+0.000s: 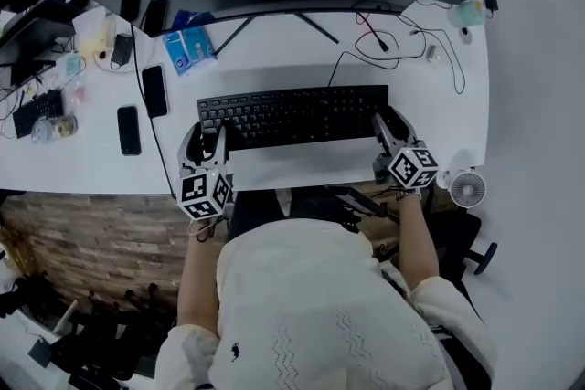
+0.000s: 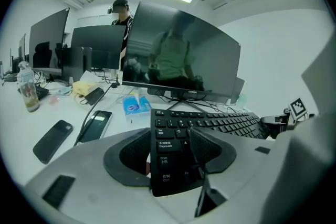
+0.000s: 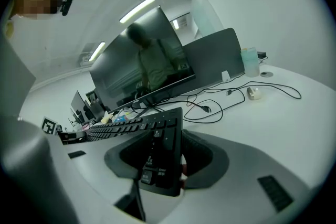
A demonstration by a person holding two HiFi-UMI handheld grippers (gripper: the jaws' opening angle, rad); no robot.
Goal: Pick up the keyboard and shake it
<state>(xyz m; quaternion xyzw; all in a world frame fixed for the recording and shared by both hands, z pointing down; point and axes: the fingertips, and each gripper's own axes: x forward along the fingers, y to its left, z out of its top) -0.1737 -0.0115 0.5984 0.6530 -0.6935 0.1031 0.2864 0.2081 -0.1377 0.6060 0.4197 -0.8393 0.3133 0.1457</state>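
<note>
Keyboard (image 1: 292,116) clamped by left tongs (image 1: 208,142) and right tongs (image 1: 388,131)

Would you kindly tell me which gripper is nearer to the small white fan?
Right. The right gripper holds the right end of the keyboard, with the fan close by on its outer side. The left gripper is at the keyboard's opposite end.

Dark phone (image 1: 129,130) by desk (image 1: 82,151) front-left edge, blue packet (image 1: 189,47) toward back edge, small fan (image 1: 467,189) at front-right corner
</note>
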